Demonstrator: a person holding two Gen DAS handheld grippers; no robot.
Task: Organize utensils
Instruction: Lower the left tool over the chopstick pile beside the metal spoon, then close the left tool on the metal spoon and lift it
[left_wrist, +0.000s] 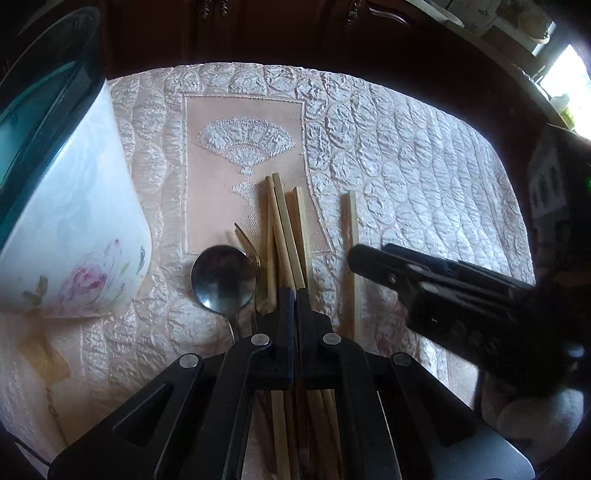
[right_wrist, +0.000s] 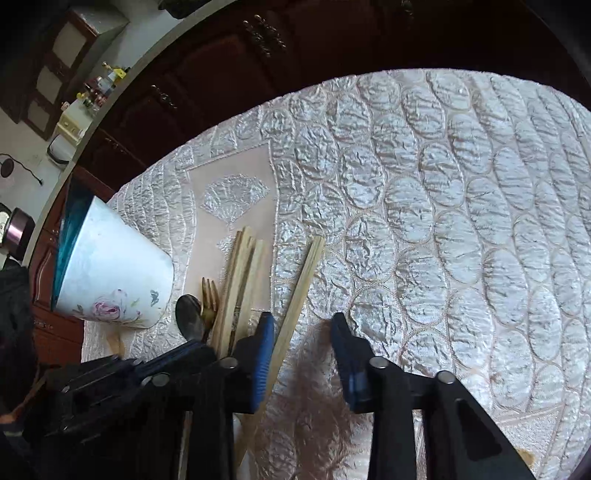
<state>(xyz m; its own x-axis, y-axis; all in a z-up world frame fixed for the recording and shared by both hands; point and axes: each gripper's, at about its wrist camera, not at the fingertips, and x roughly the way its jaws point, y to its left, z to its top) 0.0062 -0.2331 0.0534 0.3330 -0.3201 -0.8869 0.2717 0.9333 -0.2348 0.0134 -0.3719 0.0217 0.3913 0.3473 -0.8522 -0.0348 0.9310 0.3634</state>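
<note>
The left tool is clenched, its two black fingers pressed together above a bundle of bamboo chopsticks. Whether it pinches one of the sticks or only rests over them cannot be told: the sticks run under the fingers and reappear behind them.

The bundle lies on a quilted pale cloth covering the desk, its far tips on a flat pink panel with an embroidered fan. Just left of the bundle lie a dark metal spoon, bowl up, and a gold fork, which sits between the spoon and the sticks and touches both. One single chopstick lies apart to the right of the bundle, roughly parallel to it.

The right tool is released, its blue-padded fingers standing apart. The single chopstick runs along the inner face of its left finger; the right finger is well clear of it, over bare cloth. No pad presses the stick.

A white cup with a painted pink rose and a teal inside stands at the left, near the spoon, leaning in both fisheye views. Dark wooden cabinets stand beyond the desk edge.
</note>
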